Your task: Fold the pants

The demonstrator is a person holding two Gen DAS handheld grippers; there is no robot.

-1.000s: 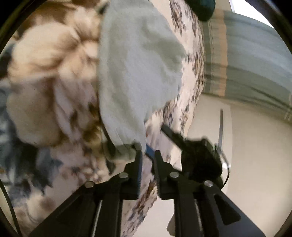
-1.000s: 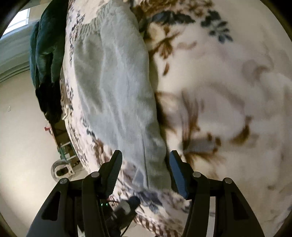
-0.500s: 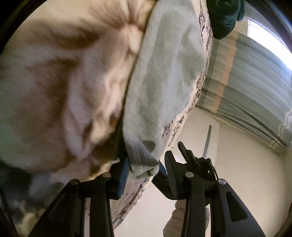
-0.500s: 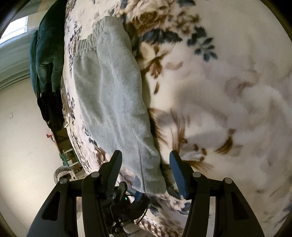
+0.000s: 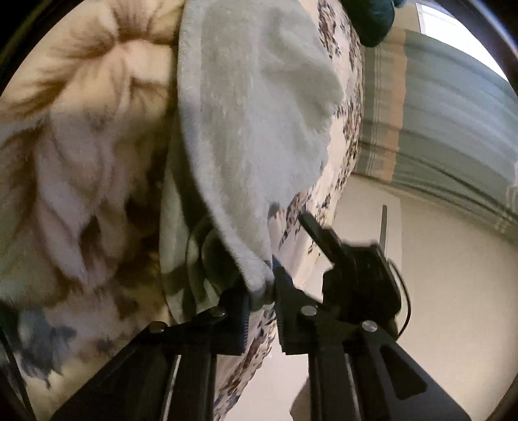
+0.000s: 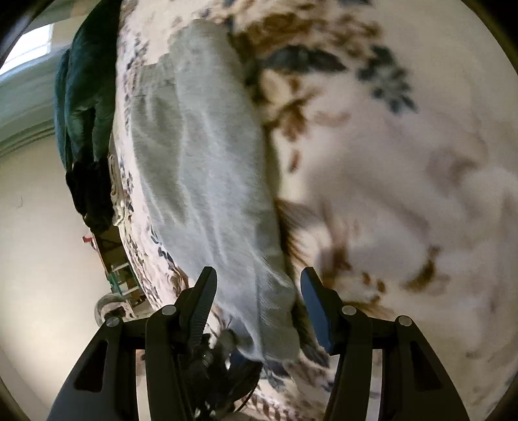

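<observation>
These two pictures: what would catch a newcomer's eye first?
Pale grey-green pants lie stretched along the edge of a fluffy flowered blanket, filling the middle of both views. In the left view, the left gripper has its jaws pinched on the pants' end. In the right view, the right gripper stands open astride the other end.

A bed (image 6: 404, 162) wears a cream floral blanket (image 5: 81, 145). Beyond its edge lies a pale floor (image 5: 453, 291). Striped green curtains (image 5: 453, 129) hang under a bright window (image 5: 430, 13). Dark green cloth (image 6: 84, 97) drapes the bed's far end.
</observation>
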